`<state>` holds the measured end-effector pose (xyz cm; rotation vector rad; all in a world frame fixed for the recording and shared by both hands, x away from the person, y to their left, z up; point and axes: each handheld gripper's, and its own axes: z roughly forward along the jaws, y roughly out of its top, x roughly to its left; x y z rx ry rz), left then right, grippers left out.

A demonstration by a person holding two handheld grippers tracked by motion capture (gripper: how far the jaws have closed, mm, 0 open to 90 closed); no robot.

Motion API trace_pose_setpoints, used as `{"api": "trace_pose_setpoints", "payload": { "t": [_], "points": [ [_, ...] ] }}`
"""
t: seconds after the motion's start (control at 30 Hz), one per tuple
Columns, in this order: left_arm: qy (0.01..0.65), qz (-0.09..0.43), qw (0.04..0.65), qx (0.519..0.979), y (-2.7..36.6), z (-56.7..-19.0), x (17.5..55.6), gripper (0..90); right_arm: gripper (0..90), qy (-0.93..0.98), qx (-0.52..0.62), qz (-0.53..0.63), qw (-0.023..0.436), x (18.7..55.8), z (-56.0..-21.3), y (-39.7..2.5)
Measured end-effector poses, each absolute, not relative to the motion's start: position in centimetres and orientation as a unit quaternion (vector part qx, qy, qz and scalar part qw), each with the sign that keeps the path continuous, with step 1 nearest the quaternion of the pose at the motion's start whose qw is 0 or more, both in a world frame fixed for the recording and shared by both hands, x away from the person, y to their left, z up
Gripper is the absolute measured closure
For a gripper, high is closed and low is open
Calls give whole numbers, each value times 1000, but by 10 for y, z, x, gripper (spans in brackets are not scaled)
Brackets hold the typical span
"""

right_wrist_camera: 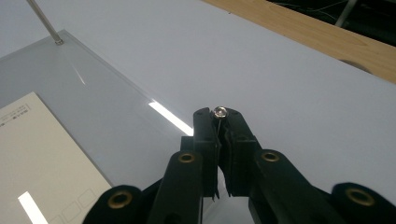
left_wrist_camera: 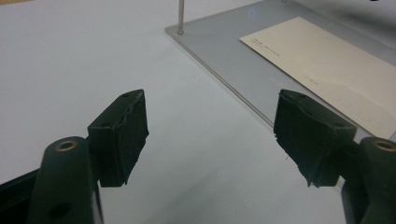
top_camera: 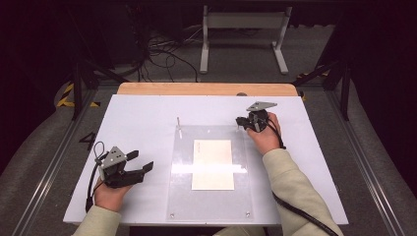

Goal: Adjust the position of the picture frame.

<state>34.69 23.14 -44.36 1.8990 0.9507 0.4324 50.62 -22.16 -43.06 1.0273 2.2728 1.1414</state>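
A clear acrylic plate (top_camera: 211,201) lies on the white table, with a cream card (top_camera: 213,163) at its middle. A thin metal pin (top_camera: 179,127) stands upright at the plate's far left corner. My right gripper (top_camera: 239,122) is at the plate's far right corner, shut on a second small metal pin (right_wrist_camera: 220,111) whose round head shows between the jaw tips (right_wrist_camera: 219,117). My left gripper (top_camera: 142,160) rests left of the plate, open, with nothing between its jaws (left_wrist_camera: 210,112). The left gripper view looks across the plate's edge (left_wrist_camera: 233,51) to the card (left_wrist_camera: 336,70) and the standing pin (left_wrist_camera: 180,16).
A wooden strip (top_camera: 206,88) runs along the table's far edge. Beyond it stand a white frame (top_camera: 243,34) and loose cables (top_camera: 162,49) on the floor. Bare white table surface (top_camera: 137,118) lies left of the plate and around it.
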Motion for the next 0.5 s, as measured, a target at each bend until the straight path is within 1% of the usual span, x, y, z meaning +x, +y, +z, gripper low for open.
{"api": "trace_pose_setpoints", "payload": {
  "t": [0.37,0.4,0.43,0.47,0.5],
  "points": [
    [372,171,474,779,223,-443,355,266,834,806,371,414,202,501,-432,-226],
    [370,172,473,781,223,-442,355,266,788,802,371,423,201,500,-432,-228],
    [370,172,473,781,223,-442,355,266,788,802,371,423,201,500,-432,-228],
    [365,172,474,782,222,-442,354,266,714,795,371,434,204,499,-431,-231],
    [361,174,476,783,222,-441,353,265,682,783,371,454,208,496,-428,-235]
  ]
}}
